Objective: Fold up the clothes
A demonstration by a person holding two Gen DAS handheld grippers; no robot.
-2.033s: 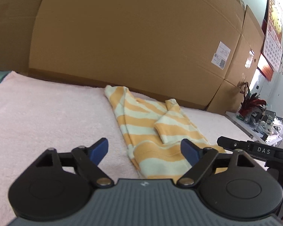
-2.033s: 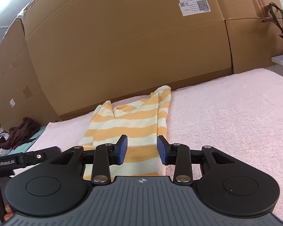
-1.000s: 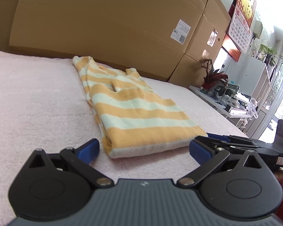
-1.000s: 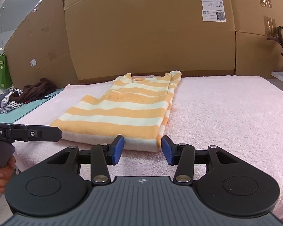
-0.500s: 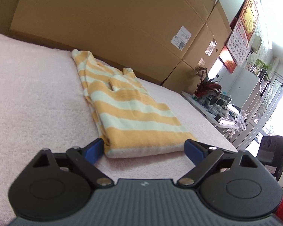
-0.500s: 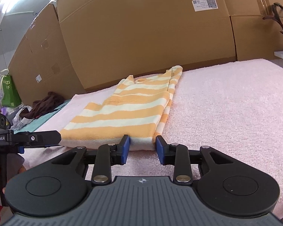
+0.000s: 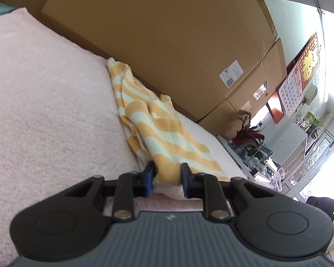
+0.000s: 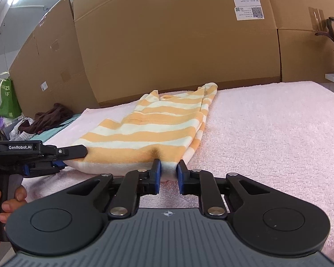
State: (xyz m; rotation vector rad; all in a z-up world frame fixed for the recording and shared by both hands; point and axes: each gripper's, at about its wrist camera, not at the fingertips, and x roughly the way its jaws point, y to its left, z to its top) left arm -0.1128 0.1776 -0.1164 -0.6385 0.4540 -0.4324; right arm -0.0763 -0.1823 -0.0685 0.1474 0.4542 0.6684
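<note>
Striped shirt (image 8: 158, 131): lying folded lengthwise on the pink towel (image 8: 267, 133), hem at lower centre of both frames, collar end reaching toward the cardboard boxes (image 8: 178, 44).
Left wrist view only: showing a wall calendar (image 7: 300, 75) at upper right, a red-leaved plant (image 7: 249, 133) and a cluttered shelf at right.
Right wrist view only: showing the left gripper (image 8: 73, 153) at lower left, a hand (image 8: 4, 202) wrapping its handle, a green bag (image 8: 9, 100) and a dark clothes heap (image 8: 49, 118) at far left.
Surface: towel covering the whole work area, boxes walling it behind.
Left gripper (image 7: 167, 178): jaws having just been closing, now pinching the shirt's near hem corner.
Right gripper (image 8: 168, 173): jaws having just been closing, now pinching the hem's opposite corner; fabric bunching between the blue pads (image 8: 157, 175).
</note>
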